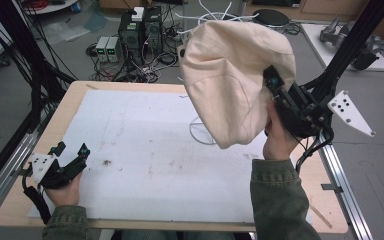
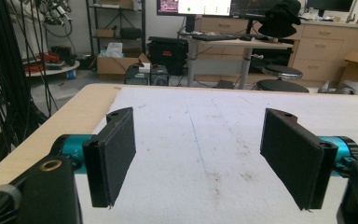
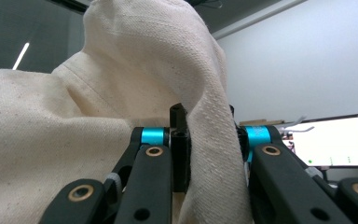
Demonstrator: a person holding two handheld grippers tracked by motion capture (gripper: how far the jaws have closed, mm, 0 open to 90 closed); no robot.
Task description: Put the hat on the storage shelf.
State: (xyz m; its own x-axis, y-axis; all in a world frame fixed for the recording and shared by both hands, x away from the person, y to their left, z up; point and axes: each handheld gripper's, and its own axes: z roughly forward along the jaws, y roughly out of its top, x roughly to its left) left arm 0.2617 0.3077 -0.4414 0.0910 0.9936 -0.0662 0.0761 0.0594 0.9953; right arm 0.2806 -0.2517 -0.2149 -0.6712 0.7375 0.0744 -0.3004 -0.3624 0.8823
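A large cream cloth point(image 1: 232, 80) hangs in the air above the right half of the table, held high by my right gripper point(image 1: 274, 87), which is shut on one edge of it. In the right gripper view the cream cloth point(image 3: 98, 107) drapes over and between the black jaws of my right gripper point(image 3: 209, 149). My left gripper point(image 1: 70, 152) rests low at the table's front left, open and holding nothing. In the left gripper view its two black pads point(image 2: 114, 154) stand wide apart, with my left gripper point(image 2: 200, 161) over the white mat point(image 2: 205, 121).
A white mat point(image 1: 145, 150) covers the wooden table point(image 1: 75, 100). A thin white ring point(image 1: 196, 134) lies on the mat under the cloth. Black frame posts point(image 1: 347, 45) rise at the right. Electronics and cables point(image 1: 140, 35) sit on the floor beyond the table.
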